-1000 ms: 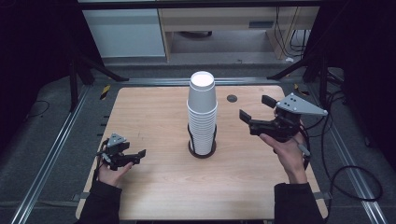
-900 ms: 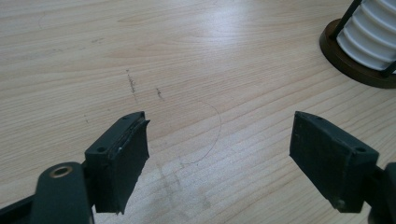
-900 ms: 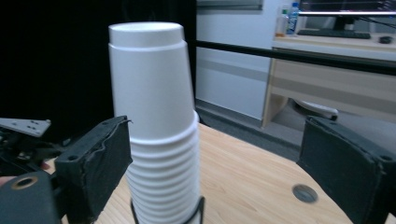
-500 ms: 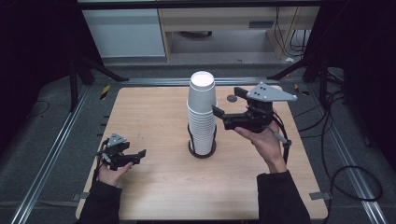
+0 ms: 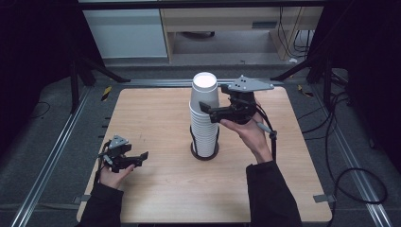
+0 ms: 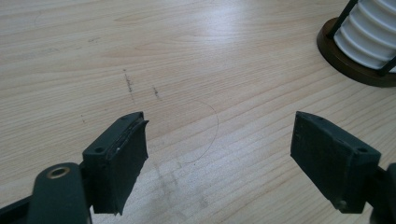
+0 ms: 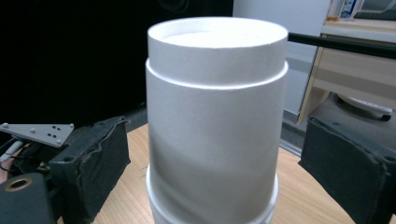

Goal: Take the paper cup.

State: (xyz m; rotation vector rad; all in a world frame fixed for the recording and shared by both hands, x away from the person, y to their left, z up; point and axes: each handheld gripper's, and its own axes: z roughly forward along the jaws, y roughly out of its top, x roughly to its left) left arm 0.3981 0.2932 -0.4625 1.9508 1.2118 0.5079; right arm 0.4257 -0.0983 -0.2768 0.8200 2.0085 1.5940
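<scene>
A tall stack of white cups [image 5: 204, 124] stands upside down in a dark round holder [image 5: 204, 152] with thin black rods at the table's middle. My right gripper [image 5: 206, 106] is open, one jaw on each side of the top cup [image 7: 215, 116] without pressing it. Its pads [image 7: 95, 163] stand a little off the cup's wall. At the table's left, my left gripper [image 5: 139, 160] rests low over the bare wood, open and empty. The left gripper view has the holder's base [image 6: 348, 58] and the lowest cups [image 6: 373, 32] at its upper right, well beyond the gripper [image 6: 219, 154].
The wooden table [image 5: 156, 113] sits within metal rails [image 5: 52, 151]. A pale cabinet and shelf [image 5: 213, 28] stand behind it. Cables [image 5: 350, 179] lie on the dark floor to the right. Farther off, the right gripper view catches the left gripper's grey plate [image 7: 37, 133].
My right gripper has moved left from the table's right side up to the stack, and its jaws now straddle the top cup. The left gripper has stayed put.
</scene>
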